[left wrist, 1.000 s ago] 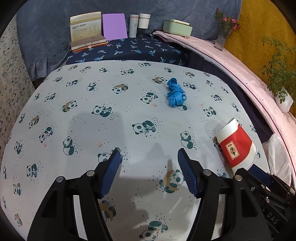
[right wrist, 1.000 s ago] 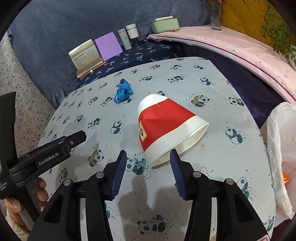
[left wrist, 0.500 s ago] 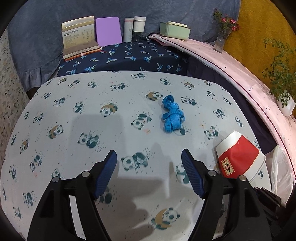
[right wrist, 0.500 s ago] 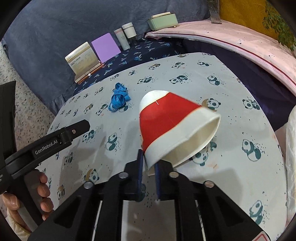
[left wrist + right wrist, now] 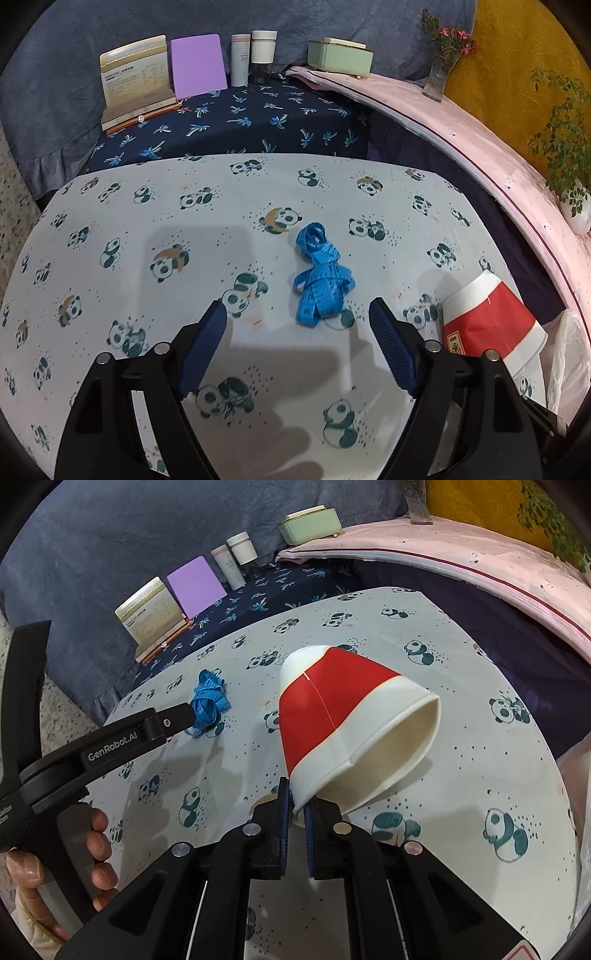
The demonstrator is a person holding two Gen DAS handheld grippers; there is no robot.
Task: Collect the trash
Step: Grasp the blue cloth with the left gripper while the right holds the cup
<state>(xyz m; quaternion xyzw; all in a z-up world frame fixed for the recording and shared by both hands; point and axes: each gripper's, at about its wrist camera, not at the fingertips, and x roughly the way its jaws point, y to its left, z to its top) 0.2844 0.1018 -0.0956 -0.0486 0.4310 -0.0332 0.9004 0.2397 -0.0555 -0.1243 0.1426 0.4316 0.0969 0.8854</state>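
Ribbed blue fingers [image 5: 283, 814] pinch conical paper cup's [image 5: 332, 716] thin rim.

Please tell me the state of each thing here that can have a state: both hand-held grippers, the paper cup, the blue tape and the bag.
Left hand-held gripper: open, empty, near the tape.
Right hand-held gripper: shut on the cup's rim.
Paper cup: on its side, pinched at the rim, mouth toward the camera.
Blue measuring tape: bunched, lying on the panda cloth, untouched.
Plastic bag: at the table's right edge, opening not visible.
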